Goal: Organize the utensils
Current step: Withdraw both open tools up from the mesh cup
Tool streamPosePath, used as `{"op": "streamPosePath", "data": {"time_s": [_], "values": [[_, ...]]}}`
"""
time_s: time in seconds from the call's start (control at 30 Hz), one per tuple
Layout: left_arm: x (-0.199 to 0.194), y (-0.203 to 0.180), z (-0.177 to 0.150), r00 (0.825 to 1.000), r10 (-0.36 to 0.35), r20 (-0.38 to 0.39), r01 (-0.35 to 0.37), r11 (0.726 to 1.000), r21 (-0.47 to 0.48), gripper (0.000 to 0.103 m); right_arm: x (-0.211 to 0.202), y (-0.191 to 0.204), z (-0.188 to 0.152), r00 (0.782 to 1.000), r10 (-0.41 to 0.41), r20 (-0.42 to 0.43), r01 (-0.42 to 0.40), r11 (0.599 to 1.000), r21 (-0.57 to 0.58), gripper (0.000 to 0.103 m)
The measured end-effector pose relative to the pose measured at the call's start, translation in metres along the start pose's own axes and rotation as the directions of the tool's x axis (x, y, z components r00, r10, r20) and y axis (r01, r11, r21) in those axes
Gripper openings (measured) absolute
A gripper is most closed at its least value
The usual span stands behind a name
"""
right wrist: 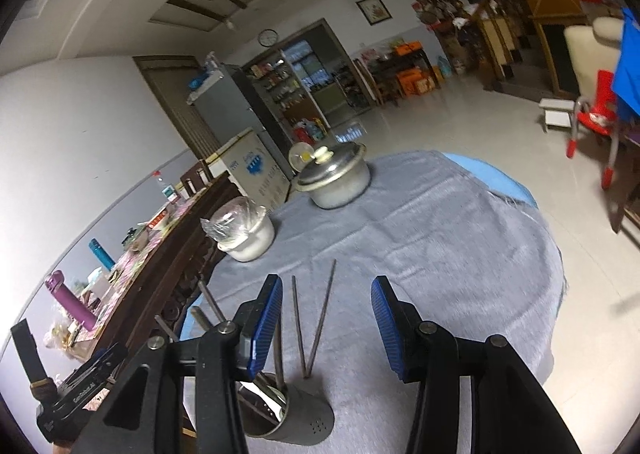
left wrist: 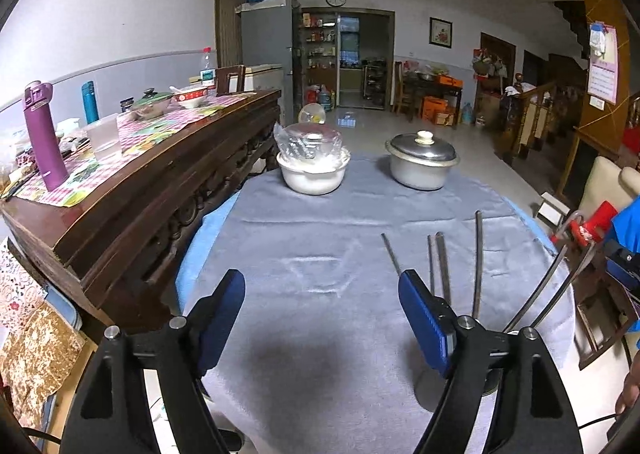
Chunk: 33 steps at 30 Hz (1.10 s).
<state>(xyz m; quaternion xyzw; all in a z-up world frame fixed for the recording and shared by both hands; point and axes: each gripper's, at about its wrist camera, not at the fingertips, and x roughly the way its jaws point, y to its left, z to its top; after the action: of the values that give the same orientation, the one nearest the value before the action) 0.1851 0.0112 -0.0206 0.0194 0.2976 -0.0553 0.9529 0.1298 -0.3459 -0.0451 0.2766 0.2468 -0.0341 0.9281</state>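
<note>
left gripper (left wrist: 322,304): jaws wide apart, nothing between them, hanging over the near middle of the cloth

right gripper (right wrist: 326,314): also spread open, not gripping anything; two chopsticks show up in the gap between its blue pads (right wrist: 266,324), but the pads aren't touching them

chopsticks (right wrist: 318,320): a bunch of thin metal ones standing in the holder, fanning up and out at different angles. From the left wrist view you see them (left wrist: 442,268) poking up right behind the left gripper's right pad

holder (right wrist: 288,414): metal cylinder with little holes in its side, sitting at the near edge of the table, just below the right gripper's left finger. It looks tipped in the right wrist view, can't tell if that's real or just the fisheye

cloth (left wrist: 312,238): grey-blue, covers the round table, a few creases in it

white pot (left wrist: 312,173): far left part of the table, glass lid with a plastic bag bunched on it

metal pot (left wrist: 420,163): far edge, right of the white one, well apart from the chopsticks, lid on

sideboard (left wrist: 132,193): dark wood, runs along the table's left edge, purple bottle (left wrist: 44,137) and other stuff on top
</note>
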Motion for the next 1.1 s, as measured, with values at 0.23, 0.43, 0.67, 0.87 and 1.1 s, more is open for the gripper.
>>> {"op": "streamPosePath", "data": {"time_s": [0.23, 0.43, 0.67, 0.87, 1.1], "values": [[0.010, 0.007, -0.009, 0.996, 0.076, -0.038, -0.076, 0.997, 0.016, 0.080, 0.008, -0.007, -0.007, 0.998, -0.031, -0.048, 0.032, 0.999, 0.020, 0.056], [0.016, 0.018, -0.013, 0.995, 0.081, -0.059, -0.082, 0.997, -0.010, 0.080, 0.016, -0.007, -0.011, 0.997, -0.043, -0.070, 0.044, 0.999, 0.025, 0.057], [0.022, 0.020, -0.016, 0.994, 0.082, -0.077, -0.084, 0.996, -0.019, 0.080, 0.020, -0.006, -0.013, 0.995, -0.054, -0.079, 0.056, 0.998, 0.022, 0.057], [0.029, 0.021, -0.018, 0.991, 0.092, -0.092, -0.094, 0.995, -0.017, 0.080, 0.024, -0.007, -0.013, 0.994, -0.064, -0.083, 0.067, 0.997, 0.028, 0.057], [0.040, 0.022, -0.022, 0.984, 0.133, -0.121, -0.136, 0.991, -0.011, 0.080, 0.029, -0.010, -0.014, 0.993, -0.078, -0.088, 0.081, 0.996, 0.029, 0.057]]}}
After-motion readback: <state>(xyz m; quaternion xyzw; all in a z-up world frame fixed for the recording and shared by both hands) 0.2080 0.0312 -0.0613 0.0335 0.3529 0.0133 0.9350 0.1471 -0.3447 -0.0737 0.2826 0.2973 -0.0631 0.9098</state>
